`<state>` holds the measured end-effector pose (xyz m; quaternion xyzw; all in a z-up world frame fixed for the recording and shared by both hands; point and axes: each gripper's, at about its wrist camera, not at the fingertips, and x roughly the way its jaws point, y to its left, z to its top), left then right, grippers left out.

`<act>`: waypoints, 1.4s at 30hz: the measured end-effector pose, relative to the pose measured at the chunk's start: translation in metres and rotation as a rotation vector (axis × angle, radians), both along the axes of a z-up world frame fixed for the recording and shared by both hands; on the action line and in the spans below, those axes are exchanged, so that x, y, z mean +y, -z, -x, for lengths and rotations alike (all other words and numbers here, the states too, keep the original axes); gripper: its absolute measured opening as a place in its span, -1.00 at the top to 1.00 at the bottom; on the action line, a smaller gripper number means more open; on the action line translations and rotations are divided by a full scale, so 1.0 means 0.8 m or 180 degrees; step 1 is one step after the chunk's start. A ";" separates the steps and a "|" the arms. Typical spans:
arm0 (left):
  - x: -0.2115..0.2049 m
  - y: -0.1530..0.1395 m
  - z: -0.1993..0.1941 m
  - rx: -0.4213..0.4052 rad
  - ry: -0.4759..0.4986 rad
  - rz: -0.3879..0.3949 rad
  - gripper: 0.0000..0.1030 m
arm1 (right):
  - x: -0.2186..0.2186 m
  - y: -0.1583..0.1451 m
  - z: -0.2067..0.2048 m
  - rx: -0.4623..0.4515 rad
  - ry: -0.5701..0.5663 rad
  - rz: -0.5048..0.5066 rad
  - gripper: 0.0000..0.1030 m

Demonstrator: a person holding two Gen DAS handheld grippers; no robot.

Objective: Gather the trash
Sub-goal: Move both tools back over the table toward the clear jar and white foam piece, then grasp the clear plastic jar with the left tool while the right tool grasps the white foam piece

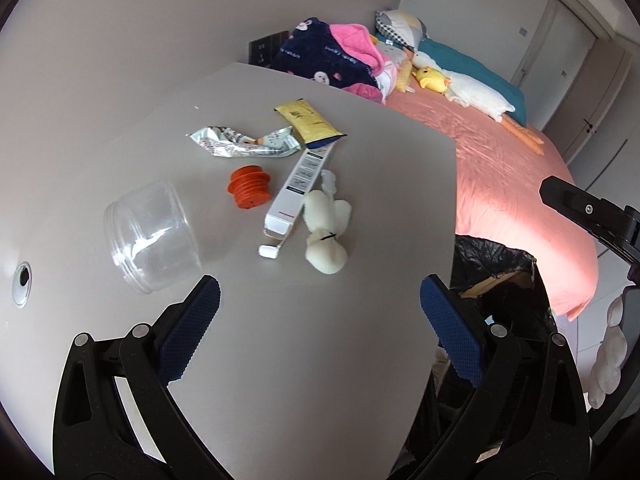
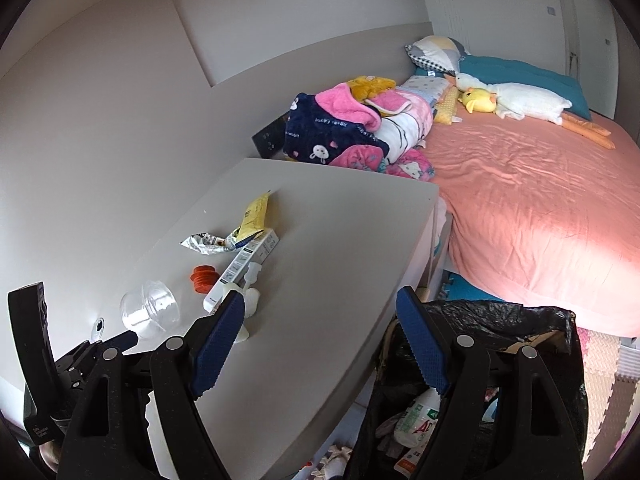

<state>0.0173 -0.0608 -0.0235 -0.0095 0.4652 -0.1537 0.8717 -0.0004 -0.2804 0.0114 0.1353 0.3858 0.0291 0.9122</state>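
Both grippers, left gripper (image 1: pixel 320 304) and right gripper (image 2: pixel 320 316), have fingers wide and empty; looks like approach stage. The clear jar (image 1: pixel 150 236), just beyond the left fingers, probably gets grabbed next, then bin bag (image 2: pixel 520 320).

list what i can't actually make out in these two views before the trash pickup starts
- Trash bin contents: right wrist view, mostly hidden by the right gripper and black liner.
- Printing on the white box and yellow packet: left wrist view, too small to read.
- Crumpled wrapper: partly tucked under the packet in the right wrist view.
- Desk near edge: cut off by the left gripper.
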 end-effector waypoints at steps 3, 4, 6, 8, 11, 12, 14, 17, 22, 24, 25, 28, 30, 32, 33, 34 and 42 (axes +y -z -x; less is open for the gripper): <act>0.019 0.003 -0.004 0.0005 -0.0139 0.0010 -0.88 | 0.017 0.005 -0.008 0.0040 -0.0082 0.0024 -0.53; 0.026 0.005 -0.005 0.0012 -0.0185 0.0012 -0.88 | 0.022 0.007 -0.011 0.0055 -0.0110 0.0030 -0.53; 0.038 0.008 -0.010 0.0029 -0.0272 0.0014 -0.88 | 0.033 0.012 -0.018 0.0085 -0.0164 0.0036 -0.53; 0.048 0.011 -0.016 0.0038 -0.0341 0.0006 -0.88 | 0.042 0.017 -0.027 0.0123 -0.0214 0.0041 -0.53; 0.062 0.015 -0.023 0.0044 -0.0417 -0.0019 -0.88 | 0.058 0.025 -0.039 0.0178 -0.0285 0.0047 -0.53; 0.066 0.016 -0.025 0.0046 -0.0439 -0.0026 -0.88 | 0.063 0.028 -0.043 0.0194 -0.0310 0.0042 -0.53; 0.073 0.019 -0.031 0.0058 -0.0483 -0.0025 -0.88 | 0.073 0.034 -0.050 0.0228 -0.0351 0.0050 -0.53; 0.084 0.022 -0.040 0.0059 -0.0562 -0.0033 -0.88 | 0.086 0.045 -0.061 0.0294 -0.0402 0.0048 -0.53; 0.100 0.028 -0.054 0.0091 -0.0673 -0.0042 -0.88 | 0.101 0.069 -0.084 0.0448 -0.0433 0.0049 -0.53; 0.105 0.029 -0.058 0.0101 -0.0706 -0.0048 -0.88 | 0.105 0.081 -0.092 0.0521 -0.0447 0.0028 -0.53; 0.107 0.030 -0.060 0.0106 -0.0720 -0.0048 -0.88 | 0.107 0.086 -0.095 0.0556 -0.0455 0.0020 -0.53; 0.112 0.033 -0.068 0.0130 -0.0769 -0.0062 -0.88 | 0.114 0.101 -0.104 0.0638 -0.0488 0.0015 -0.53; 0.112 0.036 -0.074 0.0150 -0.0792 -0.0058 -0.88 | 0.118 0.109 -0.109 0.0683 -0.0517 0.0015 -0.52; 0.112 0.039 -0.080 0.0164 -0.0805 -0.0064 -0.88 | 0.122 0.116 -0.114 0.0720 -0.0542 0.0017 -0.53; 0.110 0.040 -0.082 0.0172 -0.0810 -0.0073 -0.88 | 0.123 0.119 -0.116 0.0735 -0.0549 0.0011 -0.53; 0.109 0.042 -0.085 0.0183 -0.0815 -0.0082 -0.88 | 0.125 0.122 -0.119 0.0750 -0.0554 0.0013 -0.52; 0.111 0.064 -0.105 0.0339 -0.0930 -0.0083 -0.88 | 0.137 0.146 -0.133 0.0805 -0.0599 0.0141 -0.41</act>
